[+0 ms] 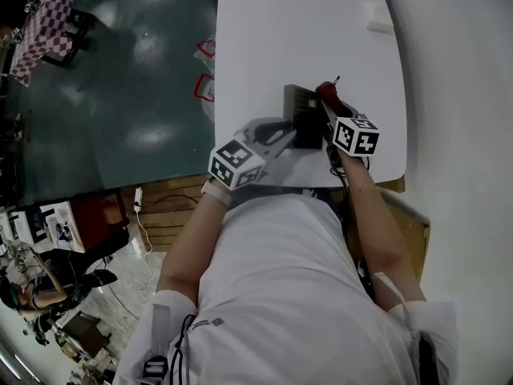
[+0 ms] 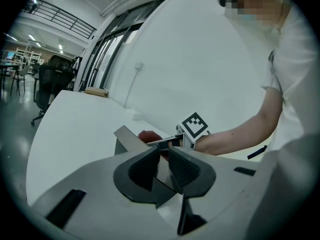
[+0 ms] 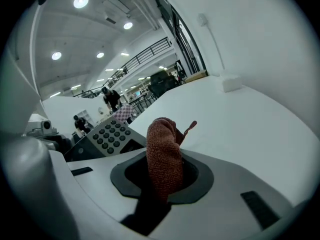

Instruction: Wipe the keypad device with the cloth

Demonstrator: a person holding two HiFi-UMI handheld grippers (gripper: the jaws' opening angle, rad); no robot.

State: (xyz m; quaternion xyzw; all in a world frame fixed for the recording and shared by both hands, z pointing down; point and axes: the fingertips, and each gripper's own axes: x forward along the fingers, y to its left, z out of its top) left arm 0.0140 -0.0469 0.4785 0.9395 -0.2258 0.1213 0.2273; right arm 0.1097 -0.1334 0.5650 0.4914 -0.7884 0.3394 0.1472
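Right gripper [image 3: 164,176] clamps cloth [image 3: 162,144] upright; left gripper [image 2: 164,169] grips keypad device [image 3: 111,134], long axis pointing away.

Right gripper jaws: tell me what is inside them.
A bunched reddish-brown cloth stands clamped in the right gripper, poking past the tips. It covers the pad faces, so those cannot be seen. The keypad device lies outside the jaws, to the left.
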